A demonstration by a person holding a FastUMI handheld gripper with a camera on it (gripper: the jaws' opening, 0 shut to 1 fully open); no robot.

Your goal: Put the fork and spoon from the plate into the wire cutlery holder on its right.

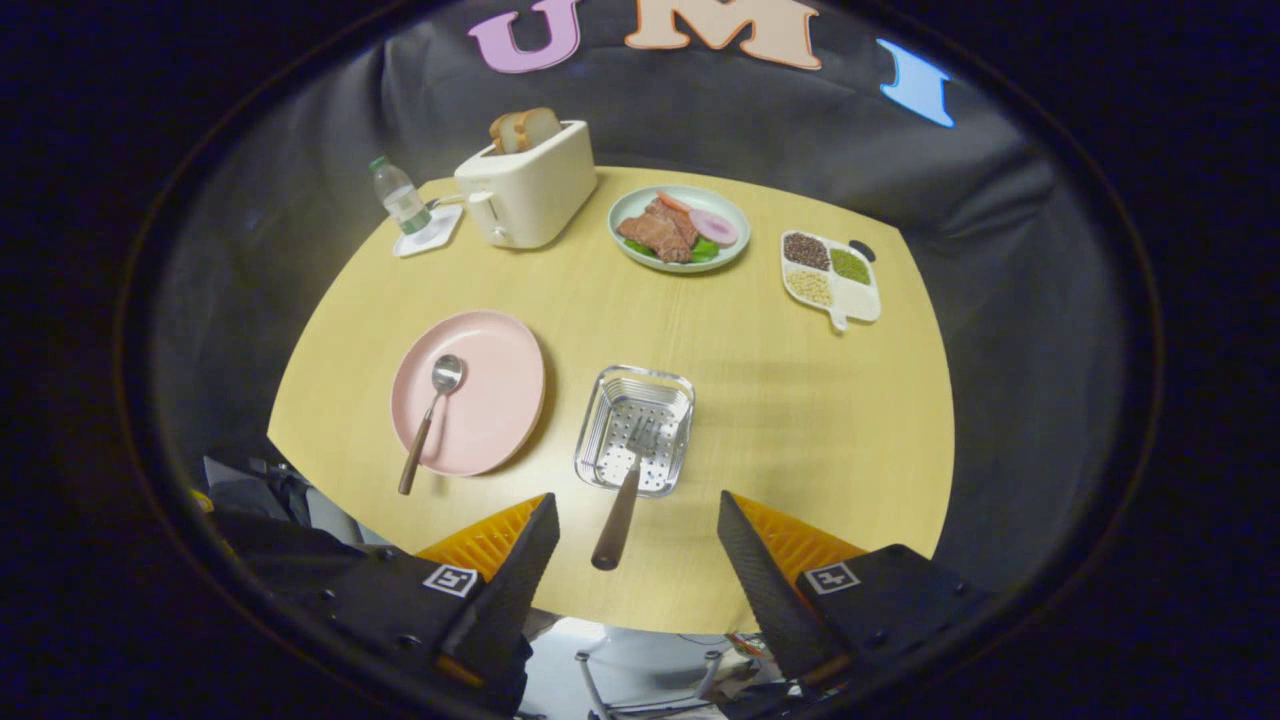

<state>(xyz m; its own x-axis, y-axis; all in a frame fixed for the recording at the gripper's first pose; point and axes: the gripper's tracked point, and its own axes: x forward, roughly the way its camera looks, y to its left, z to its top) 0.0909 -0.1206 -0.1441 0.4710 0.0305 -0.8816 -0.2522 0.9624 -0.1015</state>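
Tongs: the tongs (638, 530) are spread wide, fingers gripping nothing, above the near edge of the bench (800, 420).
Fork: the fork (625, 490) has its tines in the wire cutlery holder (636, 430) just ahead of the tongs, its handle reaching back between the fingers.
Spoon: the spoon (432, 410) lies on the pink plate (490, 390), ahead and left of the tongs, handle overhanging the rim.

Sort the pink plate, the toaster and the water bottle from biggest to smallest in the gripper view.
1. Pink plate
2. Toaster, though it sits farther away
3. Water bottle

The open gripper touches none.
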